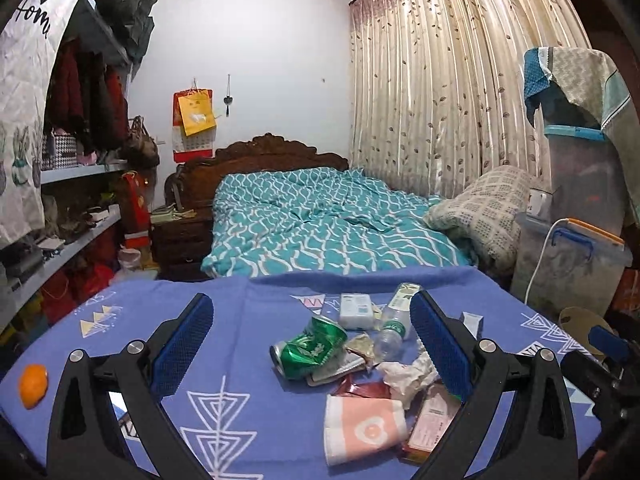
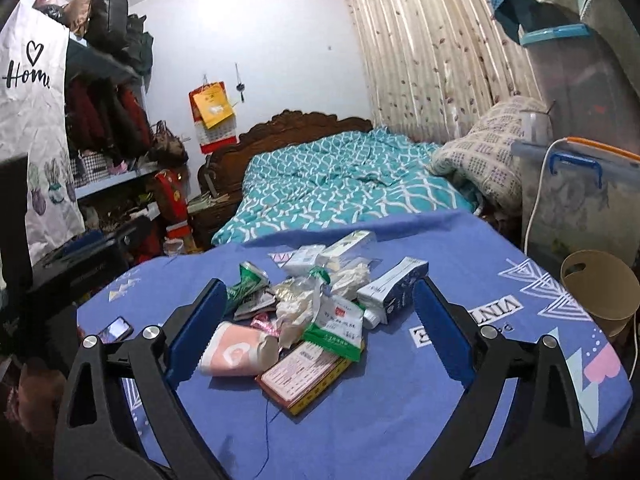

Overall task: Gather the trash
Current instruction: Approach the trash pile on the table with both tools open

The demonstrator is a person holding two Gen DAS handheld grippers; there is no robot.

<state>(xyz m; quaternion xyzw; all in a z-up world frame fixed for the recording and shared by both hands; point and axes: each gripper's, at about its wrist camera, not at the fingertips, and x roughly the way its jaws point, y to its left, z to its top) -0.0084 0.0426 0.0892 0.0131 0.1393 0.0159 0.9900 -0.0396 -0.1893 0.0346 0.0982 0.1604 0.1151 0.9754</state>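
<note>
A pile of trash lies on the blue-cloth table (image 1: 248,420): a crushed green can (image 1: 310,346), an empty clear bottle (image 1: 394,326), crumpled tissue (image 1: 408,374), a pink paper cup (image 1: 362,428) on its side and wrappers. My left gripper (image 1: 316,346) is open and empty, its jaws wide either side of the can. In the right wrist view the pile shows the pink cup (image 2: 236,350), a green-white packet (image 2: 338,330), a blue-white carton (image 2: 394,286) and the can (image 2: 246,282). My right gripper (image 2: 320,332) is open and empty above the pile.
An orange (image 1: 33,386) sits at the table's left edge. A phone (image 2: 116,329) lies left of the pile. A tan bin (image 2: 598,290) stands right of the table. Storage boxes (image 1: 568,268), a bed (image 1: 332,228) and shelves (image 1: 72,216) surround it.
</note>
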